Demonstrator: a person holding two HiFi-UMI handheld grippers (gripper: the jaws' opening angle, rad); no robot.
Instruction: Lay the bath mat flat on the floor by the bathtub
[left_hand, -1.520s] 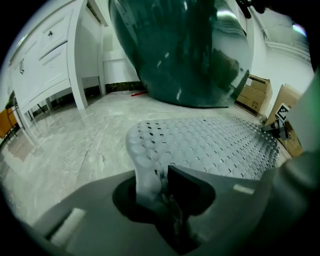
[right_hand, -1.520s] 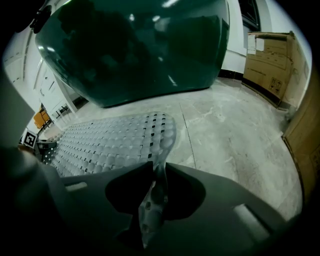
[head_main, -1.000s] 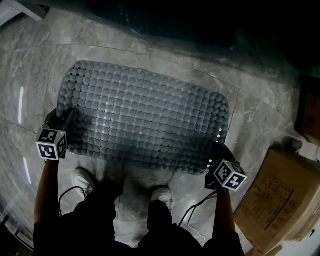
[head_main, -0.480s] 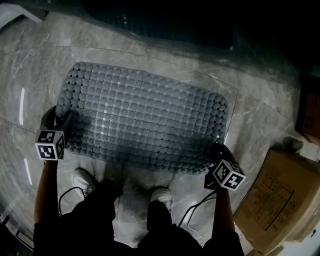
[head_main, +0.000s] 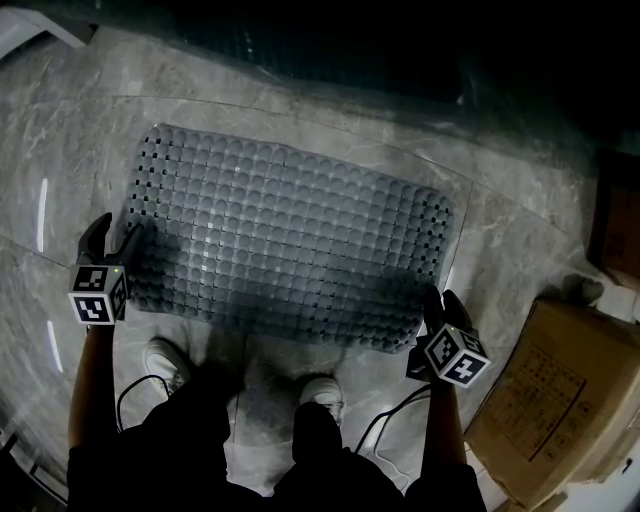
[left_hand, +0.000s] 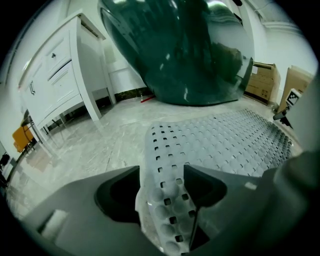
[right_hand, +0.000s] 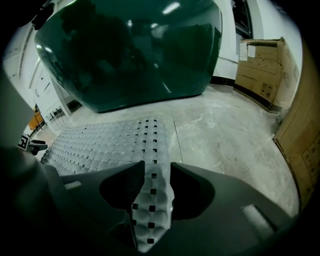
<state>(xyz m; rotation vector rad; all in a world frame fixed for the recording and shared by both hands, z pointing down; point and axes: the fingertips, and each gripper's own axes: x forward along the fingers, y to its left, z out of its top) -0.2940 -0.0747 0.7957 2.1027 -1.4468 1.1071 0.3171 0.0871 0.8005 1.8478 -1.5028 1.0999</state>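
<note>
Left tongs (head_main: 112, 242) and right tongs (head_main: 440, 303) each clamp a bath mat (head_main: 290, 240) corner opposite the bathtub (head_main: 330, 40), evidently to spread it flat.

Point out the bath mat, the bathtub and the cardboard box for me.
bath mat (head_main: 290, 240), head view, middle of its bumpy top
bathtub (right_hand: 130, 50), right gripper view, its dark green outer wall
cardboard box (head_main: 560, 400), head view, its top face

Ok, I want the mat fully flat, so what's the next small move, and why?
Probably lower both near corners and let go: the bath mat already lies spread beside the bathtub, and only the corners pinched in the left gripper and right gripper are raised.
</note>
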